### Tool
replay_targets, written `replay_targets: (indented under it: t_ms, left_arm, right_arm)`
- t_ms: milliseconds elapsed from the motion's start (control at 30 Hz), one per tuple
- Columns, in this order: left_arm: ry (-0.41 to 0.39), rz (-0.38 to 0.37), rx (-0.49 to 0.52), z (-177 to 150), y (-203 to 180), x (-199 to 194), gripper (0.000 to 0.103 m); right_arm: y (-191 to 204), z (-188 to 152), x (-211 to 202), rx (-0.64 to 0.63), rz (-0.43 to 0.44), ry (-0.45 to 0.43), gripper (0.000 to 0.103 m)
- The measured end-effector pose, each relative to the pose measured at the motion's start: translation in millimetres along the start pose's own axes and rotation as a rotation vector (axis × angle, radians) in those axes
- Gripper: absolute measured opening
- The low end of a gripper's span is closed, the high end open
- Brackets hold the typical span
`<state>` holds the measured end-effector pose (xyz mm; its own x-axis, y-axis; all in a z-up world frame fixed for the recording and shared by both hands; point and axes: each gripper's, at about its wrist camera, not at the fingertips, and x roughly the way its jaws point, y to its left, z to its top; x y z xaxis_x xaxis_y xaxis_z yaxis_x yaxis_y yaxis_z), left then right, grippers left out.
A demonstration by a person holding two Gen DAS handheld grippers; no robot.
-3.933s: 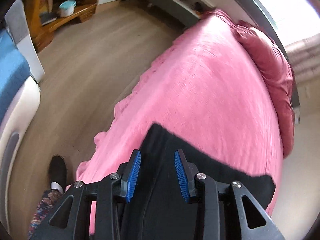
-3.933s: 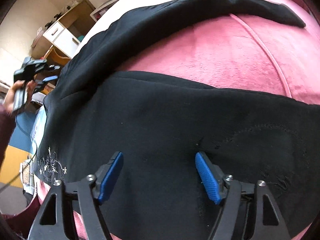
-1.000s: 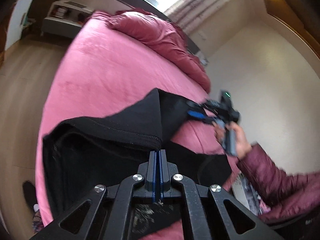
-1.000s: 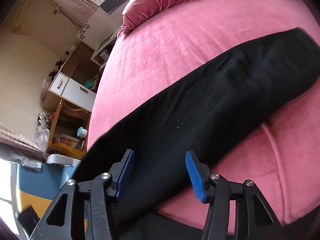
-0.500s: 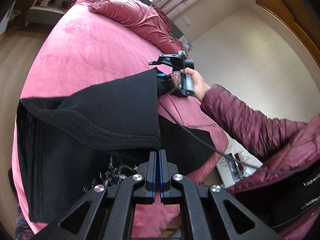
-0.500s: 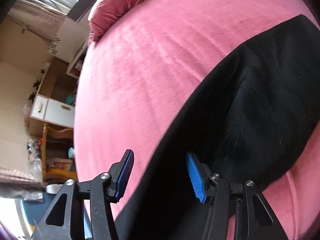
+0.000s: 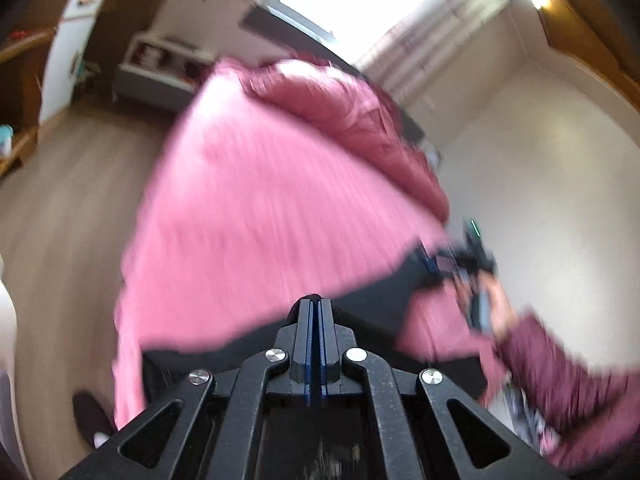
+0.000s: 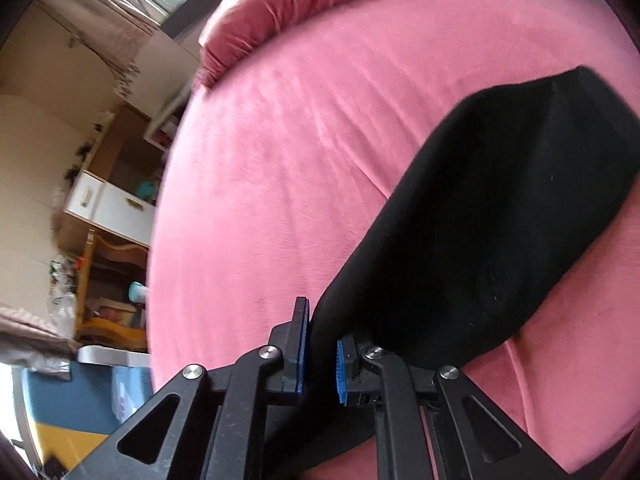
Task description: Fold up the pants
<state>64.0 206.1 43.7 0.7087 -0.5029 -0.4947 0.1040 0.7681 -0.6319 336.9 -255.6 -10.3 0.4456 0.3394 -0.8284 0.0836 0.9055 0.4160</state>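
Note:
The black pants lie across the pink bed, one leg stretching away to the upper right. My right gripper has its jaws closing on the near part of that leg, and black cloth fills the gap between the blue pads. In the blurred left wrist view my left gripper is shut, with a bit of black cloth at its tips and the pants stretching from it toward the right gripper. A hand in a maroon sleeve holds that gripper.
A crumpled dark pink duvet lies at the bed's far end under the window. Wooden floor runs along the bed's left side, with a low shelf beyond. White drawers and a cluttered wooden desk stand left of the bed.
The right jaws have closed from wide apart onto the pant leg. The left gripper has swung, and the cloth that draped in front of it now sits low around its tips.

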Motion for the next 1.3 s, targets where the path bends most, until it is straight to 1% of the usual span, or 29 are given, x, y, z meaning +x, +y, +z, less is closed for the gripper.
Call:
replay_targets:
  t_ms: [67, 133, 200, 267, 333, 467, 567, 633, 700, 733, 767, 833, 900, 1000, 1067, 1100, 1133, 1200, 1233, 1267, 1300]
  left_arm:
    - [-0.054, 0.040, -0.021, 34.0, 7.2, -1.6, 0.002]
    - [-0.084, 0.081, -0.039, 55.8, 12.4, -2.9, 0.002]
    - [-0.096, 0.101, -0.042, 65.9, 14.8, -7.4, 0.002]
    - [-0.094, 0.095, -0.029, 60.9, 12.9, -13.9, 0.002]
    - [-0.085, 0.085, -0.015, 45.9, 8.2, -19.9, 0.002]
    - [-0.058, 0.061, -0.025, 3.4, 6.3, -37.1, 0.002]
    - [-0.026, 0.051, -0.060, -39.3, 13.3, -52.3, 0.002]
    - [0.005, 0.066, -0.086, -63.3, 19.5, -56.7, 0.002]
    - [0.032, 0.068, -0.131, -85.5, 28.9, -59.3, 0.002]
    - [0.057, 0.089, -0.142, -99.1, 33.3, -58.3, 0.002]
    - [0.075, 0.107, -0.149, -108.3, 36.2, -56.8, 0.002]
    - [0.113, 0.120, -0.190, -129.7, 44.3, -53.2, 0.002]
    - [0.122, 0.135, -0.219, -143.2, 50.5, -52.8, 0.002]
    - [0.108, 0.140, -0.270, -153.2, 58.0, -59.4, 0.002]
    - [0.103, 0.145, -0.274, -155.5, 60.9, -63.3, 0.002]
    - [0.107, 0.159, -0.263, -157.2, 60.7, -65.8, 0.002]
    - [0.115, 0.165, -0.258, -159.0, 61.1, -65.1, 0.002]
    - [0.146, 0.153, -0.281, -163.6, 64.7, -60.9, 0.002]
    - [0.177, 0.169, -0.289, -167.4, 67.7, -56.9, 0.002]
    - [0.193, 0.203, -0.306, -171.3, 71.8, -54.9, 0.002]
    - [0.205, 0.211, -0.330, -172.8, 77.6, -53.7, 0.003]
  right_arm:
    - [4.9, -5.9, -25.9, -0.020, 0.040, -0.043, 0.011]
    - [8.8, -17.7, -54.8, -0.044, 0.080, -0.086, 0.011]
    - [8.6, -35.6, -80.3, -0.064, 0.119, -0.111, 0.011]
    - [3.1, -64.6, -103.7, -0.087, 0.154, -0.125, 0.011]
    - [-6.6, -101.2, -123.5, -0.110, 0.188, -0.112, 0.011]
    - [-27.4, -170.7, -141.7, -0.134, 0.193, -0.066, 0.011]
    - [-48.0, -215.4, -140.1, -0.101, 0.199, -0.014, 0.010]
    - [-59.4, -242.6, -134.1, -0.092, 0.184, 0.015, 0.010]
    - [-67.4, -261.7, -125.8, -0.081, 0.168, 0.044, 0.010]
    - [-70.6, -270.4, -120.4, -0.084, 0.152, 0.055, 0.009]
    - [-74.7, -276.4, -117.2, -0.081, 0.143, 0.063, 0.009]
    - [-85.2, -288.6, -112.7, -0.062, 0.133, 0.078, 0.009]
    - [-88.6, -293.2, -106.1, -0.064, 0.113, 0.091, 0.009]
    - [-89.3, -299.2, -100.7, -0.071, 0.099, 0.103, 0.009]
    - [-88.3, -302.1, -103.7, -0.078, 0.097, 0.100, 0.008]
    - [-87.5, -302.9, -106.3, -0.082, 0.098, 0.095, 0.008]
    - [-85.9, -302.2, -108.8, -0.088, 0.098, 0.092, 0.008]
    - [-77.5, -298.1, -106.2, -0.100, 0.085, 0.089, 0.008]
    - [-78.3, -298.3, -101.3, -0.108, 0.066, 0.098, 0.008]
    - [-80.8, -300.8, -96.3, -0.114, 0.041, 0.112, 0.008]
    - [-84.0, -302.9, -91.6, -0.114, 0.024, 0.125, 0.008]
